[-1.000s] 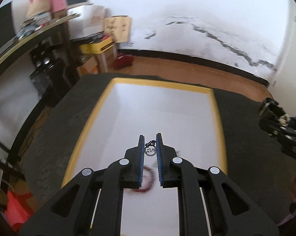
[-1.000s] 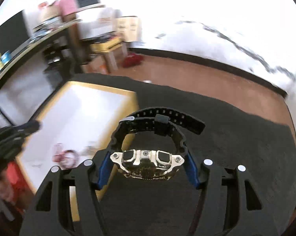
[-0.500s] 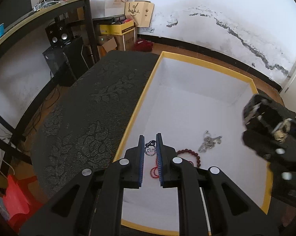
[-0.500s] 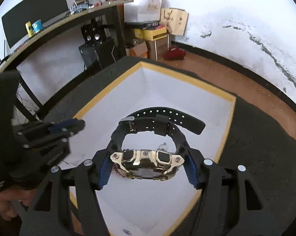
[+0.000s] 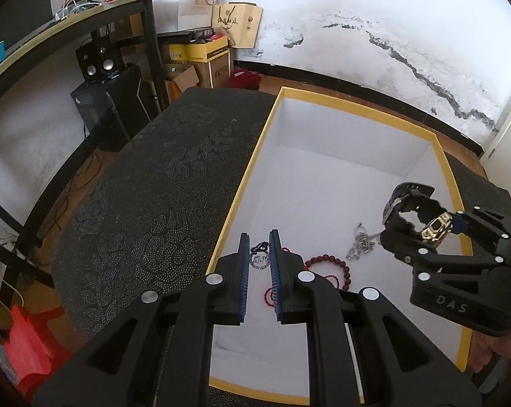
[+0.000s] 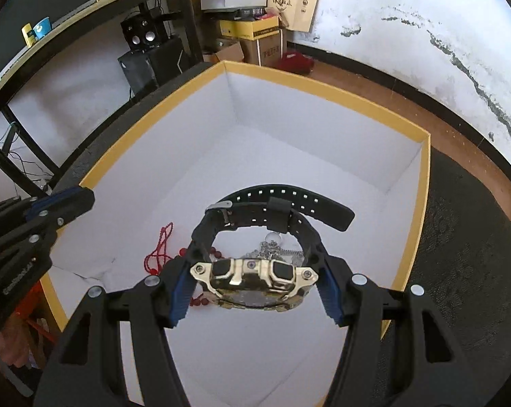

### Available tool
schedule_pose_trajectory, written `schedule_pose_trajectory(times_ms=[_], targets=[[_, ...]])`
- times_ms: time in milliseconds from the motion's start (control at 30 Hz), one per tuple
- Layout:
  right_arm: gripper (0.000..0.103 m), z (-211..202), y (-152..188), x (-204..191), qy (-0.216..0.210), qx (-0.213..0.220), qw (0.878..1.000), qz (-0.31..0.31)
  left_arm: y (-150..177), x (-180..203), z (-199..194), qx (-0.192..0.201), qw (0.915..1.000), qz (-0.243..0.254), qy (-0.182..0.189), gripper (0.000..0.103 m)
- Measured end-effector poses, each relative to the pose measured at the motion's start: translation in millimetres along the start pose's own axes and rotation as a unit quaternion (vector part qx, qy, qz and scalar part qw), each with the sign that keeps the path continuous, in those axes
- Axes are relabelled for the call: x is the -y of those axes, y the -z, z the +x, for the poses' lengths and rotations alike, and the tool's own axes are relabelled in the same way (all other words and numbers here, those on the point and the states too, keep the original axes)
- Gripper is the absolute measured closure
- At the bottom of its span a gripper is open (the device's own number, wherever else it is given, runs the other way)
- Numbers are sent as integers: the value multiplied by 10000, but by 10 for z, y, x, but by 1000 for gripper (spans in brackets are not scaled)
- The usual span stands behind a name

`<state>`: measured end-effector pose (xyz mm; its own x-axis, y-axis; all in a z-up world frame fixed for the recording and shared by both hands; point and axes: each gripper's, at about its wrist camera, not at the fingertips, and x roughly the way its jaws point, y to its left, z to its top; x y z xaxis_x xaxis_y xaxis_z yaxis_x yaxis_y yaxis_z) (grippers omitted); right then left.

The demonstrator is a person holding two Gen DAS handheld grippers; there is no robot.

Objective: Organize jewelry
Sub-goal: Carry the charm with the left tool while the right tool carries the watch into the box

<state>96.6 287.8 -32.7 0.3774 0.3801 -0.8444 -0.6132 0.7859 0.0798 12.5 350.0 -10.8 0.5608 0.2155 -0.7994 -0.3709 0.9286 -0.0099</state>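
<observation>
Tilting face-down, strap loop pointing away, the watch (image 6: 255, 281) is pinched by the right fingers (image 6: 181, 291) over the box (image 6: 421, 203); beads (image 5: 330, 264) and chain (image 5: 360, 247) lie inside; left fingers (image 5: 243, 261) pinch a pendant (image 5: 260, 259).

The far half of the box (image 6: 323, 129), toward the top of both frames, lies bare, with white floor open up to the yellow rim. The near part is crowded: red beads (image 5: 326, 266), a silver chain (image 5: 362, 246) and a small pendant (image 5: 259, 258) lie close together at lower centre. The right gripper (image 6: 255, 286), gripping a watch (image 6: 252, 281), hangs over the chain and beads, filling the right side of the left view. The left gripper (image 5: 258, 271), jaws near together, sits over the box's left wall. Left of the box, the dark cloth (image 5: 153, 196) is clear.
</observation>
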Motion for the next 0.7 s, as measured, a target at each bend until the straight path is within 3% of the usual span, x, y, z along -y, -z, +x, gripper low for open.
schedule_pose_trajectory(times_ms=[700], targets=[[42,399,-178,-139,624,-690,9936,-647,19,52,-20,40,10000,63,-52,91]])
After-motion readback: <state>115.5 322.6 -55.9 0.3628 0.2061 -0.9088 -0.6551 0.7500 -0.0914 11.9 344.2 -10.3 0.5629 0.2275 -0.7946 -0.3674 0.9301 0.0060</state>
